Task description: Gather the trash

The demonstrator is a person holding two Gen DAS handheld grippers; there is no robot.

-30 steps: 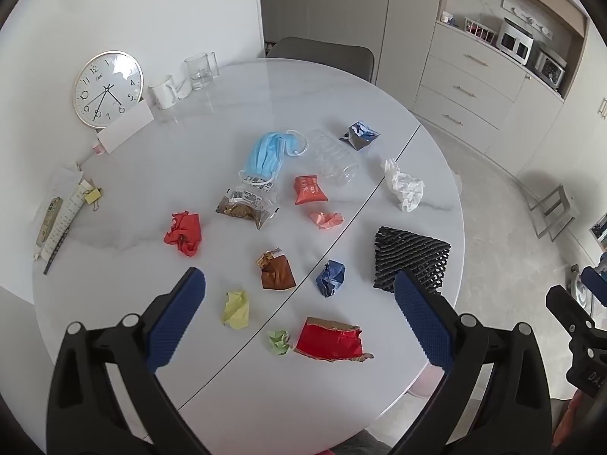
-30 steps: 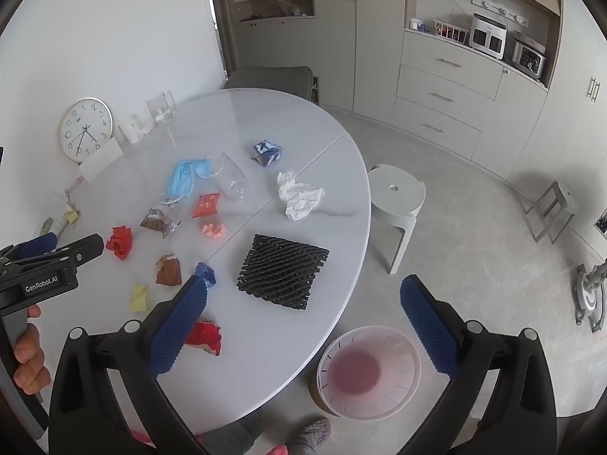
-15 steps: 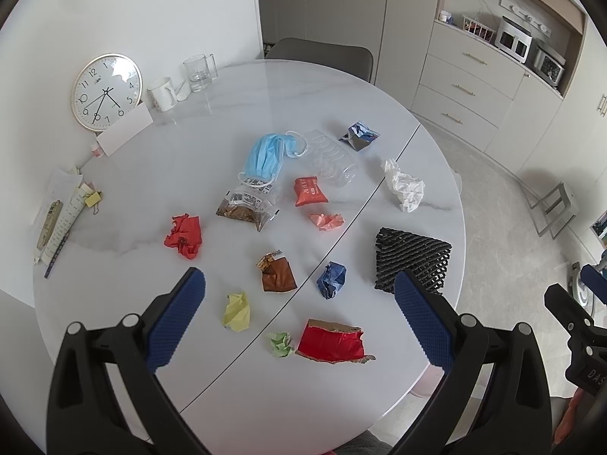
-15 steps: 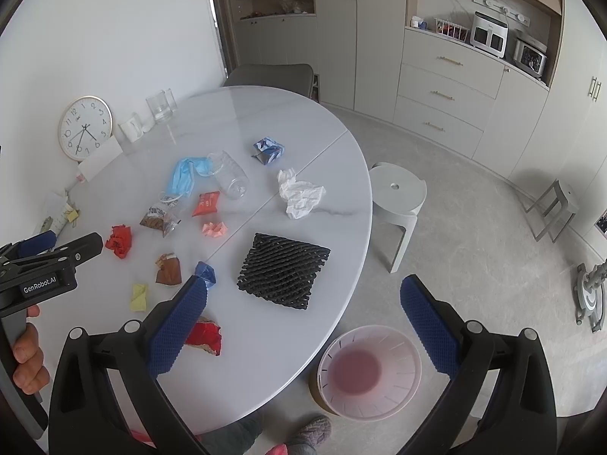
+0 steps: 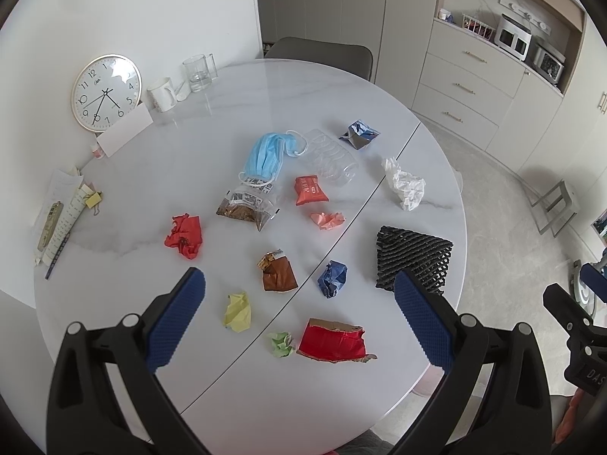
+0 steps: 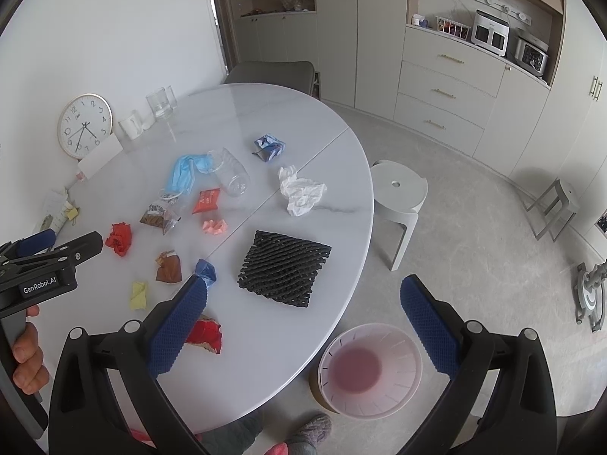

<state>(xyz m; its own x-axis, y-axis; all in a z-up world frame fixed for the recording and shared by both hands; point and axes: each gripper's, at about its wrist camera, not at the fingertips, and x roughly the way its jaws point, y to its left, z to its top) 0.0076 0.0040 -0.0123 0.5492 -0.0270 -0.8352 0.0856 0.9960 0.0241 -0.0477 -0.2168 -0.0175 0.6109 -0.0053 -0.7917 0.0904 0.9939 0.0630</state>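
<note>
left gripper [image 5: 299,314]: jaws wide apart, holding nothing, above the table's near edge
right gripper [image 6: 303,318]: jaws wide apart, empty, out past the table's near-right edge
bin [image 6: 370,369]: pink, on the floor just off that edge, right gripper nearer
red card scrap [image 5: 332,345]: closest trash, near edge, long axis across the left jaws
green wad [image 5: 281,344]: just beside it
black foam net [image 6: 284,267]: right edge, likely the right gripper's pick
far: mask [image 5: 263,155] and clear tray [image 5: 332,159] mid-table
</note>
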